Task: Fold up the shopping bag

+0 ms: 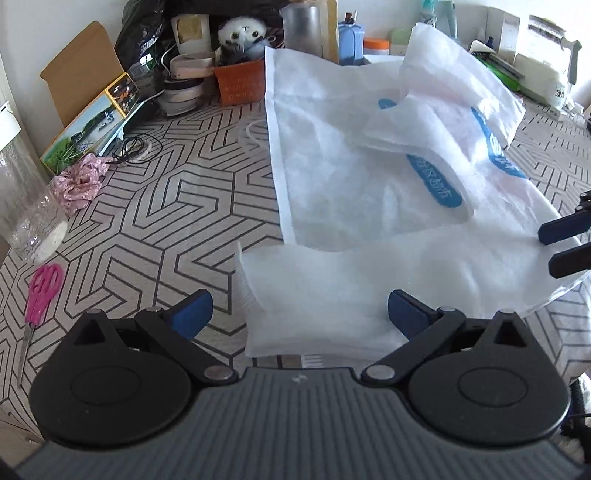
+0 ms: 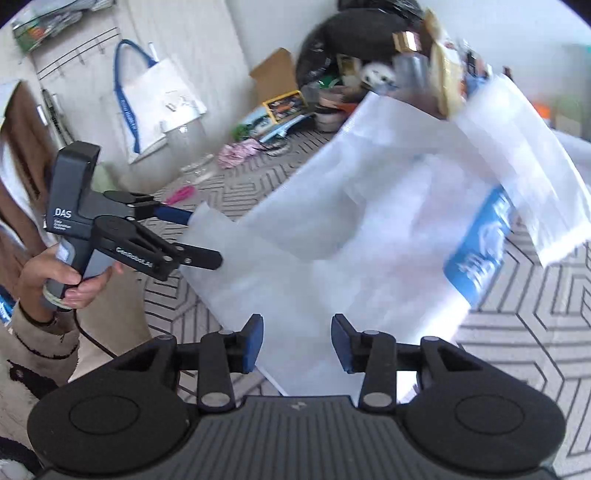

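A white non-woven shopping bag (image 1: 332, 166) with blue printed handles lies spread on the patterned table (image 1: 166, 206). Its far part is folded over loosely toward the right. A near flap (image 1: 314, 295) of the bag reaches between the wide-apart fingers of my left gripper (image 1: 299, 312), which is open and not pressing on it. In the right wrist view the bag (image 2: 369, 240) is blurred. My right gripper (image 2: 297, 343) stands open over the bag's near edge, with fabric showing in the gap. A hand holds the left gripper (image 2: 205, 239) at the bag's left corner. The right gripper's fingers (image 1: 565, 225) enter at the right edge.
Pink scissors (image 1: 40, 291), a glass jar (image 1: 29, 206) and a pink scrunchie (image 1: 79, 181) lie left of the bag. Boxes, an orange carton (image 1: 240, 85) and a plush toy (image 1: 242, 33) crowd the back. A white tote (image 2: 155, 99) hangs on the wall.
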Action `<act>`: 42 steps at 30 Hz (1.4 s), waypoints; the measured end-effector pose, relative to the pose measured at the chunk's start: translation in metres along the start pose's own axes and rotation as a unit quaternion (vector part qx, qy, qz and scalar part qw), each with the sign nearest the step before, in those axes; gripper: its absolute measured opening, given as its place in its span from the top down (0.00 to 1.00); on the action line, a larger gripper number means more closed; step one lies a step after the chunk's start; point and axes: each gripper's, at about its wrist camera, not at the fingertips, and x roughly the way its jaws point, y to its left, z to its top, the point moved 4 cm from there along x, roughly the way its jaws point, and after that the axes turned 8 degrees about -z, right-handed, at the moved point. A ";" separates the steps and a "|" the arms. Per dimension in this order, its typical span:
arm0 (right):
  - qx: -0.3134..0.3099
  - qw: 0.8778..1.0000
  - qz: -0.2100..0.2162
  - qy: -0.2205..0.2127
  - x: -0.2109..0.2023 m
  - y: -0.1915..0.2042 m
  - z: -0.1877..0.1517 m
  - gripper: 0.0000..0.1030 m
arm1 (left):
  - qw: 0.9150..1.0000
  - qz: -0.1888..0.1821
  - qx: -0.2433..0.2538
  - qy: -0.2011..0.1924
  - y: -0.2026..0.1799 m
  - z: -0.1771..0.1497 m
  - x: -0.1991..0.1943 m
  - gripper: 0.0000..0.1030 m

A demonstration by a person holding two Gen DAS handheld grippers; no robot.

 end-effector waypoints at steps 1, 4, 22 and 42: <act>0.010 1.000 0.006 -0.006 -0.002 -0.002 -0.002 0.58 | 1.000 0.000 0.000 0.002 0.001 0.001 0.000 0.00; 0.025 0.999 0.016 -0.012 -0.006 -0.004 -0.005 0.58 | 0.999 0.011 0.021 -0.021 -0.004 0.017 -0.018 0.00; 0.114 0.990 -0.044 -0.072 -0.081 -0.059 0.017 0.54 | 0.971 -0.159 0.177 0.026 -0.150 0.069 0.023 0.01; 0.235 0.969 -0.004 -0.070 -0.010 -0.171 0.123 0.94 | 0.969 -0.201 0.133 0.043 -0.133 0.052 0.035 0.00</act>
